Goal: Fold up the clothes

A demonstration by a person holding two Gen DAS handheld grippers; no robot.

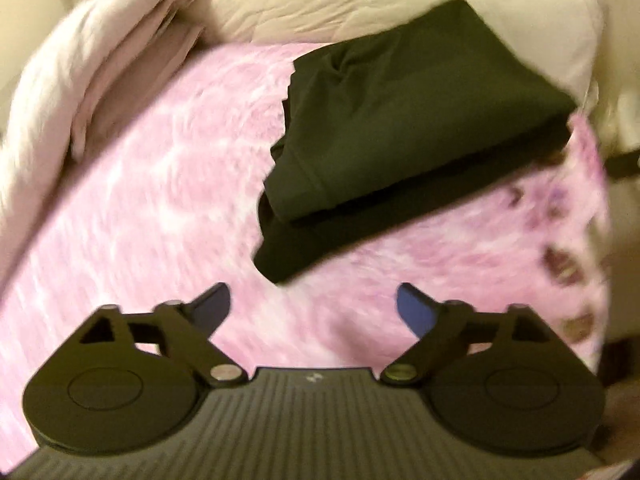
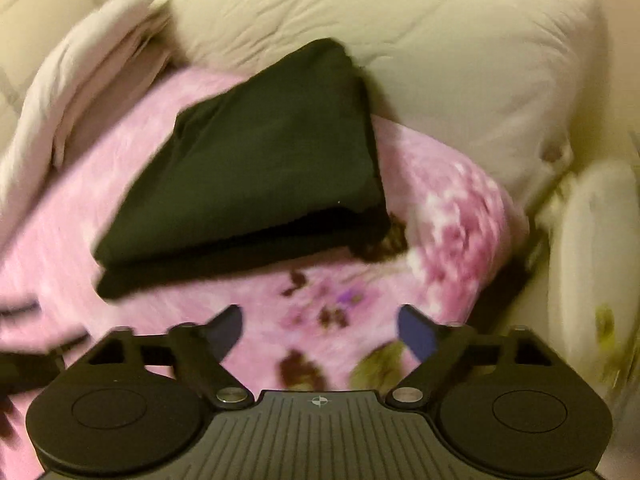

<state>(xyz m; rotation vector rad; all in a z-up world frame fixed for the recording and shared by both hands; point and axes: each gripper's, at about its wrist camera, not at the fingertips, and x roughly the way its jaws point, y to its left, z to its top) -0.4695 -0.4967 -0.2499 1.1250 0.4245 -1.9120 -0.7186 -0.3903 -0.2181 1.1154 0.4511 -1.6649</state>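
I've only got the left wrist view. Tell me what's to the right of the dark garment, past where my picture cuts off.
Observer: The cream pillow runs on behind and to the right of the dark garment, and a second pale cushion lies at the far right edge.
Operator: Check the blanket on that side. Report the pattern.
Observer: The pink blanket carries a floral print there, with dark brown and green patches near the right tool.
Operator: Give me the right tool's state.
Observer: Its fingers are spread apart, holding nothing, short of the garment's near edge. The left tool is likewise open and empty.
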